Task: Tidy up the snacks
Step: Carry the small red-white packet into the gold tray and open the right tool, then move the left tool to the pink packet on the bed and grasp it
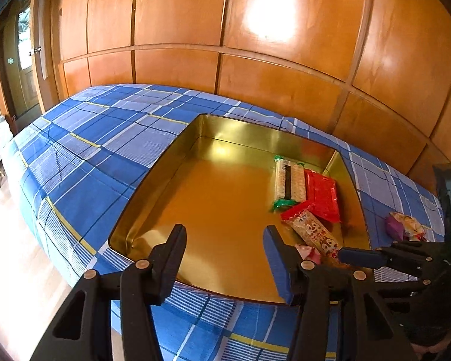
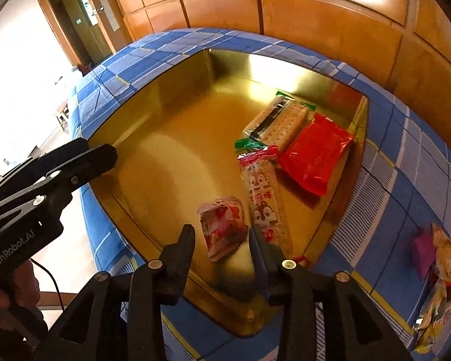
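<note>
Right tongs [image 2: 222, 240] released, straddling pink snack pack [image 2: 222, 228] at near rim of gold tin [image 2: 153, 111]. Left tongs [image 1: 225, 240] released over tin's bare left half.

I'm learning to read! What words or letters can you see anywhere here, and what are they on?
"GenRobot.AI": on the side of the left gripper, white letters, seen from the right wrist.
Squirrel snack: red print beside the cartoon squirrels, too blurred to read.
Pink snack: small print, too blurred to read.
Red packet: faint print, unreadable.
Cracker pack: no text legible.
Snacks outside the tin: print too blurred.
</note>
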